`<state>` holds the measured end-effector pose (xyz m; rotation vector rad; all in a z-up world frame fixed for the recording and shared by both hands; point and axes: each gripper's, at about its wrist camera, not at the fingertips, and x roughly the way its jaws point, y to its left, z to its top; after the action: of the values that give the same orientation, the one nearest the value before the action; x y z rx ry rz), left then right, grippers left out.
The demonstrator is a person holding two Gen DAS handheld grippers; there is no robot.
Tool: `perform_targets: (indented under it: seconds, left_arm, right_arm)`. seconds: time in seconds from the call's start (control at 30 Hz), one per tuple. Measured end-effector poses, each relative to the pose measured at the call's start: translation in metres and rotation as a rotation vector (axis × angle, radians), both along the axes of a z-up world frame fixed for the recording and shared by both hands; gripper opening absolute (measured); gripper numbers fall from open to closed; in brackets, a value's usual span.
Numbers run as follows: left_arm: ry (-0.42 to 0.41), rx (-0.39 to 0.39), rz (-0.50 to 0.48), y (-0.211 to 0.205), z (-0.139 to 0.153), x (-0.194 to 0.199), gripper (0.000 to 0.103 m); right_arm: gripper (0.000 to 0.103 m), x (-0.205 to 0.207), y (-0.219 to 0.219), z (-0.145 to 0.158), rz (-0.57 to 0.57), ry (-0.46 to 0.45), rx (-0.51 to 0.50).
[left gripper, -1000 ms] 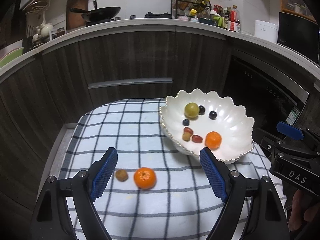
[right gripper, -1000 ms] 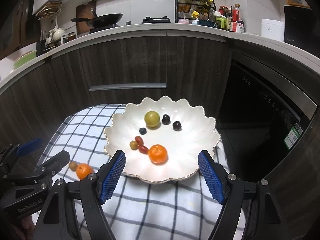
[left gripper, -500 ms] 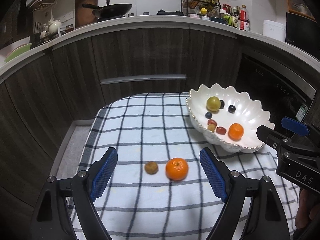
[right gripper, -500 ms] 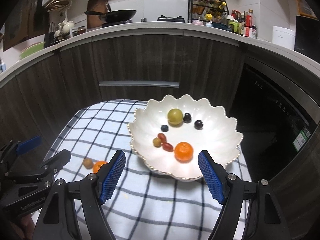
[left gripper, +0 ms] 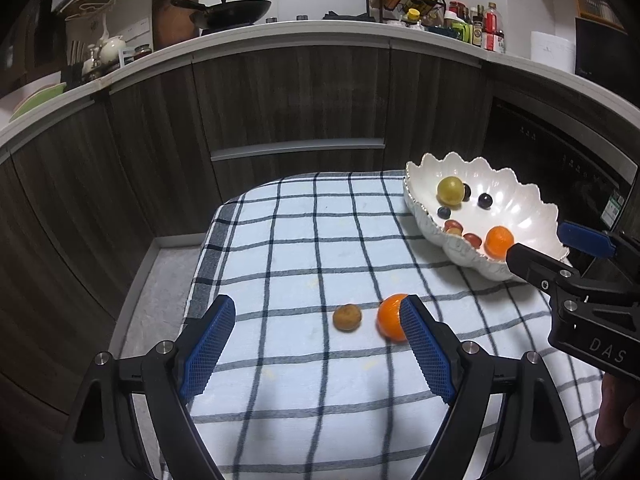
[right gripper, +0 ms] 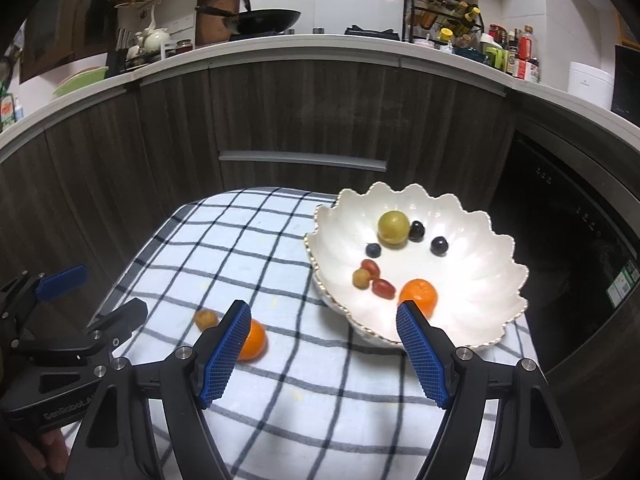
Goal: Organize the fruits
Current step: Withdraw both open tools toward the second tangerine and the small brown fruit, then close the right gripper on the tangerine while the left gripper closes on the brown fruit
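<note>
Loose fruit on the checked cloth (left gripper: 280, 240): one mandarin (left gripper: 390, 317) and, just to its left, a small brown fruit (left gripper: 347, 317), both well apart from the white scalloped bowl (left gripper: 532, 216) at far right, which already holds another mandarin, a green fruit and several small dark and red ones. Left gripper (left gripper: 316, 344), jaws wide and empty, is the nearer tool; the mandarin sits against its right pad, off-centre, calling for a rightward shift, probably. Right gripper (right gripper: 323, 350), likewise wide and empty, hangs before the bowl's near rim; open cloth lies between.

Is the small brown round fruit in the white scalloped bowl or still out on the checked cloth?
Out. The small brown round fruit lies on the checked cloth, apart from the white scalloped bowl.
</note>
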<state>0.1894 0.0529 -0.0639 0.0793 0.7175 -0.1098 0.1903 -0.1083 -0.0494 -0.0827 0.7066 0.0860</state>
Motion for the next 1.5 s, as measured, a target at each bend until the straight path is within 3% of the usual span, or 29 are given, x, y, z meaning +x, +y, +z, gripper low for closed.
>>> perform_targets:
  seconds: [0.3,0.8,1.13,1.5]
  left_arm:
    - [-0.011,0.036,-0.079,0.008,-0.017,0.005,0.084]
    - [0.046,0.022,-0.215,0.020,-0.055,0.030,0.083]
    - [0.090,0.049,-0.334,0.015,-0.080,0.043,0.065]
    - [0.127,0.065,-0.366,0.015,-0.094,0.057,0.060]
  right_arm:
    - [0.076,0.004,0.018,-0.018,0.021,0.015,-0.005]
    - [0.076,0.019,0.038,-0.055,0.018,0.086,-0.008]
    - [0.076,0.025,0.050,-0.080,0.055,0.138,-0.033]
    - [0.075,0.033,0.055,-0.097,0.093,0.169,-0.007]
